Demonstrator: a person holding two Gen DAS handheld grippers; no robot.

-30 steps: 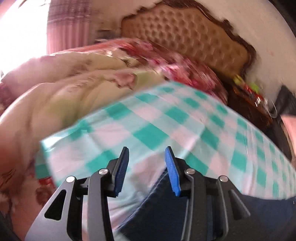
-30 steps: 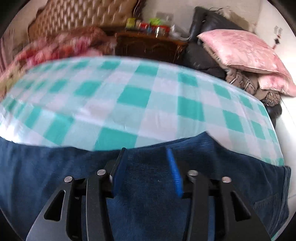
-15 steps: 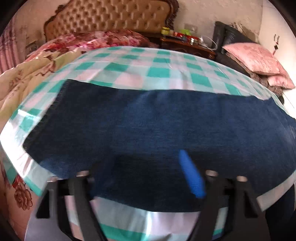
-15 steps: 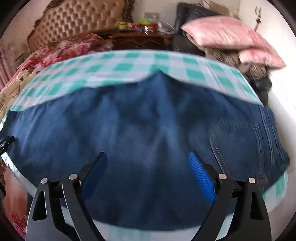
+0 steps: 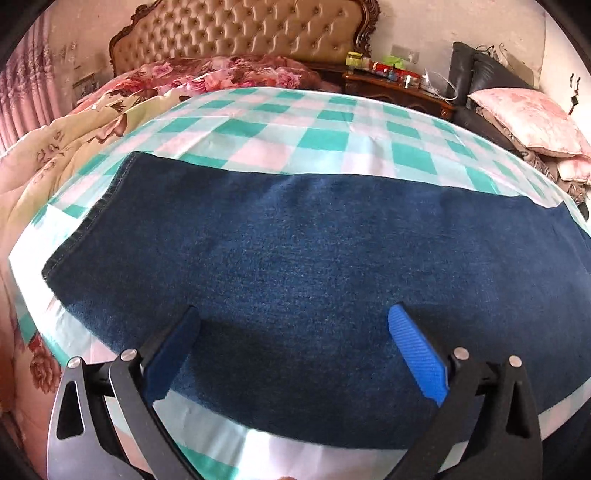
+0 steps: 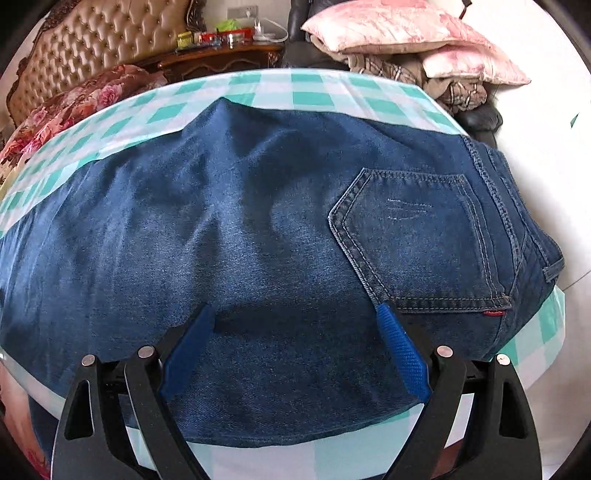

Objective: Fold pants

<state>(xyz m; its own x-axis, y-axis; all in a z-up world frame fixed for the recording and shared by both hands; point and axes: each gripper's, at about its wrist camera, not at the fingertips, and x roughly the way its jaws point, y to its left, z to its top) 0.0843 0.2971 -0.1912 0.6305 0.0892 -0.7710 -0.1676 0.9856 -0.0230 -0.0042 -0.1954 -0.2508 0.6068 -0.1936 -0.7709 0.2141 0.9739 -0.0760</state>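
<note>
Denim pants (image 6: 258, 229) lie flat on the bed (image 5: 332, 122), already folded leg over leg, I judge. My left gripper (image 5: 295, 332) and right gripper (image 6: 295, 325) both stand wide above the pants, their jaws having just been opening, with nothing pinched. The cloth looks heavy and soft, not slippery; I would hold the hem (image 5: 88, 218) and the waistband (image 6: 517, 206). Behind the pants are a headboard (image 5: 240, 33) and a nightstand (image 5: 399, 85).

A bed (image 5: 332, 122) in a teal-and-white checked sheet fills the room. Behind it stands a tufted tan headboard (image 5: 251, 33); a cluttered wooden nightstand (image 5: 399, 88) is beside the headboard, then pink pillows (image 6: 388, 26). Pink curtains (image 5: 22, 92) hang left.
</note>
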